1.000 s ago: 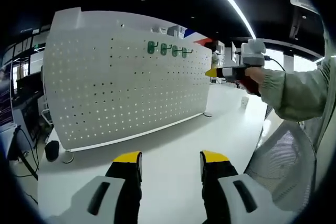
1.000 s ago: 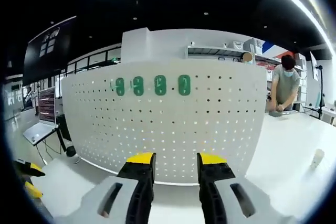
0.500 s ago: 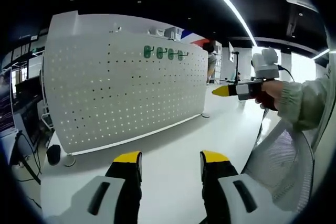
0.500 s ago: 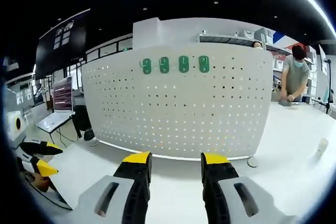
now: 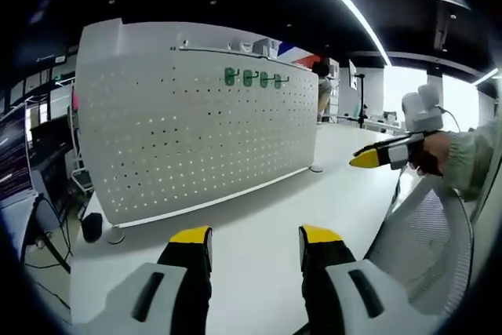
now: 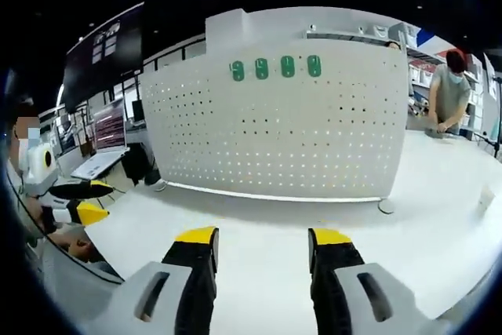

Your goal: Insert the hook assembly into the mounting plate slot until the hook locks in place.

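So, looking along my left gripper (image 5: 255,242), I am holding its yellow-tipped jaws released, with bare white tabletop (image 5: 251,209) showing through the gap and nothing between them. Ahead, the white perforated mounting board (image 5: 196,127) is standing upright on the table, its foot resting on the surface, and four green hook pieces (image 5: 252,78) are sitting in a row in its upper part, right of centre. I judge I am hovering back from the board to keep all of it in sight. To the right of the board my right gripper (image 5: 375,158) is coming in, held by a hand in a pale sleeve, with the mesh back of a chair below it. Between me and the board's lower edge the table is giving open room.

Next, along my right gripper (image 6: 263,241), its jaws are likewise spread apart and gripping nothing. The board (image 6: 274,127) is facing me more squarely, the green hooks (image 6: 274,67) running along its upper part. Left of the board my left gripper (image 6: 82,211) is showing low down. Right of the board a person is standing at another bench, well apart. The board's right edge and a small round foot (image 6: 384,206) beside it are marking where I judge my free room is ending.
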{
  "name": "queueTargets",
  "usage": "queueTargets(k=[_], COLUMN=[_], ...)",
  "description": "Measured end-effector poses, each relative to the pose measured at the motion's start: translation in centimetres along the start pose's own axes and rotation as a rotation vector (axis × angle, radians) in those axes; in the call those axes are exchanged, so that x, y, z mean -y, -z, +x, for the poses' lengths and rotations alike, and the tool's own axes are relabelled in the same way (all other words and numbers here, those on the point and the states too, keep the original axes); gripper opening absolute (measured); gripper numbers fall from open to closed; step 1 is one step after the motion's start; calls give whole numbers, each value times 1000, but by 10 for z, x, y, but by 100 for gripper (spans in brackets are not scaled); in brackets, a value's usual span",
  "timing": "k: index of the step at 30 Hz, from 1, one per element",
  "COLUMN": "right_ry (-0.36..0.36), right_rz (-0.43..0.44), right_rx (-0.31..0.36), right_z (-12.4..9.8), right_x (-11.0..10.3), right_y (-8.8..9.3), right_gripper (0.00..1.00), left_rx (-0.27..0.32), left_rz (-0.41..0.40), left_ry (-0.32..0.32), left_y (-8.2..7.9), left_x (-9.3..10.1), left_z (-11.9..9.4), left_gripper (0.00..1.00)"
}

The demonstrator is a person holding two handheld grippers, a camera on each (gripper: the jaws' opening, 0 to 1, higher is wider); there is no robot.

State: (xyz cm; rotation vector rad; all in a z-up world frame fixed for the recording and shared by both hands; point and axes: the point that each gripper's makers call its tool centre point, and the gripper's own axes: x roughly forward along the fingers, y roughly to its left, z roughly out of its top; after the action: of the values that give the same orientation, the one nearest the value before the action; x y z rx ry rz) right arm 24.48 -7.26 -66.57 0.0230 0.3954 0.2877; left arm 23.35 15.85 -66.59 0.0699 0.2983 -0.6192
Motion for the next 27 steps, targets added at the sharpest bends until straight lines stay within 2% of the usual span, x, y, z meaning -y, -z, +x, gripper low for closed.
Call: queueTargets(k=[9,14,27], right_ry=[-21,-36,-83], right_rz=[5,6,-3], right_rx=[-32,-23,-28], right_z=[-12,-13,-14], right_x=[-8,-12,-22], right_y=[21,17,20], right_gripper=[46,47,47], left_rx=[-15,-24,-31], left_rz=[-3,-7,-7], left_ry=[-24,-31,-61], left_y=[8,11,13], left_x=[0,2,6], left_z=[-6,-8,-13], left_gripper=[46,46,46])
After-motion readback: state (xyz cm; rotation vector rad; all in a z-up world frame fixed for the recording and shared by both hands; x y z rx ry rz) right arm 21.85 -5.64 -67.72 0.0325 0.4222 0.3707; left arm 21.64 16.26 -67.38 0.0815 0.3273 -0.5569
